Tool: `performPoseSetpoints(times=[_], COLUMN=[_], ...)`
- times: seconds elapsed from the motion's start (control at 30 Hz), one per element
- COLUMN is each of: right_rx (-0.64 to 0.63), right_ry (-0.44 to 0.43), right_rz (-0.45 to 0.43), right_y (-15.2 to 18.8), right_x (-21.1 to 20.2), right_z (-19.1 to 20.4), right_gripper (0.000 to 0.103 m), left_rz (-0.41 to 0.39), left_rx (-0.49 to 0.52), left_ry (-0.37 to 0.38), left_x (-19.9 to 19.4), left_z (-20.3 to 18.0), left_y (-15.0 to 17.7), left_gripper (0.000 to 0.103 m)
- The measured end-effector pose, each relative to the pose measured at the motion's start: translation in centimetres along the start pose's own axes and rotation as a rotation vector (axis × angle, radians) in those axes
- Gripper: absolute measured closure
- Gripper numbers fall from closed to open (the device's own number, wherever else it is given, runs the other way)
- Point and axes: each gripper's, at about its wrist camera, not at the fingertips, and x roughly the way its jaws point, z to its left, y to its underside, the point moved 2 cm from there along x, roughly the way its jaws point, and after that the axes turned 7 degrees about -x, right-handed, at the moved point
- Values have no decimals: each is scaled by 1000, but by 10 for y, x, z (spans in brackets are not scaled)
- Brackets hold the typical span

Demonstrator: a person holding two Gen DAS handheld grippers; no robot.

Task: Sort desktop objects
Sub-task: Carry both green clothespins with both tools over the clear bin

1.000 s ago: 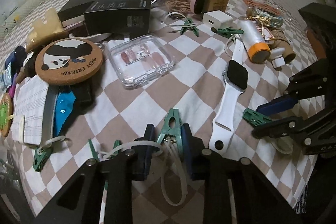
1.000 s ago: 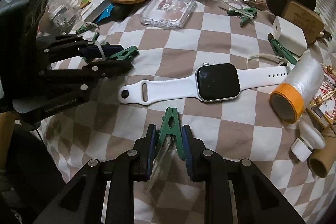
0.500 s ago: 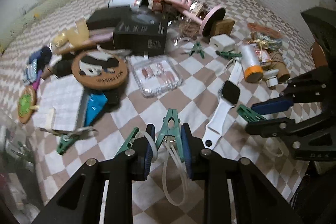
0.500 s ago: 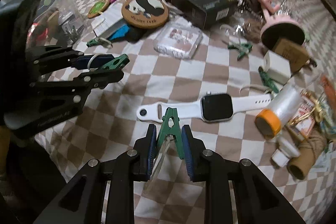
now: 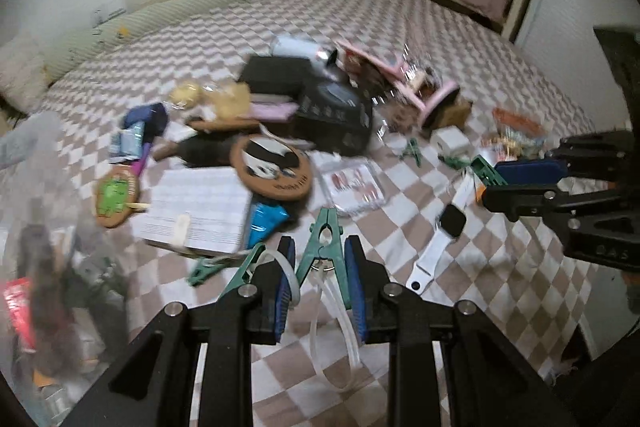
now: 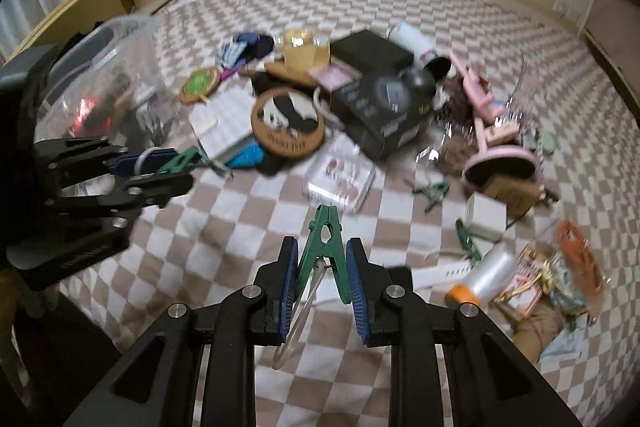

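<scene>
Writing is mostly lost to blur; only faint, unreadable lettering rims the round cork panda coaster (image 5: 272,163). My left gripper (image 5: 320,267) pinches a green plastic clothespin (image 5: 325,241) trailing a clear loop, held above the checkered cloth (image 5: 500,287). My right gripper (image 6: 324,267) pinches a second green clothespin (image 6: 326,247) likewise. Below lie a white-strapped smartwatch (image 5: 444,231), a glossy black box (image 6: 380,111) and a clear case of press-on nails (image 6: 340,179).
</scene>
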Motion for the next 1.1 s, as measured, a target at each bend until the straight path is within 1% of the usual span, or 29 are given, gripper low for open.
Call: performPoseSetpoints(times=[0.17,0.33,0.43,0.57,0.63,0.77,0.87,0.93,1.0,1.1], right_rx=[-19,-62,-92,-122,-132,-149,-149,-147,-150,-166], right_ry=[16,10,1,-26,-56,-123,-186,-229,-269,-307], right_rz=[-76,-152,-205,-260,-292,-330,-342,-334,-315,-275], right_y=[-27,-64,-91,-124,-143,-167,-180,-187,-189,-187], right_x=[-25,-50,-65,-78,-83,-85,-77,-67,-55,-33], right_z=[15,47,71,105,126,169,199,219,238,265], right_gripper=[77,77,77,77,77,77,77,77,77,77], left_rz=[-58,-107,-142,-200,-225,-269,-275,-266,-255,-216], left_rx=[-41,-82,-107,-159,-183,-237,-268,-280,-300,-334], left_ry=[-20,-58,-100,-163,-191,-243,-278,-296,-308,-311], left_x=[-49,-98,-130,-175,-195,-231,-246,-249,-250,-241], left_z=[26,61,88,132,152,193,217,230,245,265], left_y=[-17,-25,-27,-29,-28,-23,-14,-6,5,24], left_gripper=[77,77,77,77,77,77,77,77,77,77])
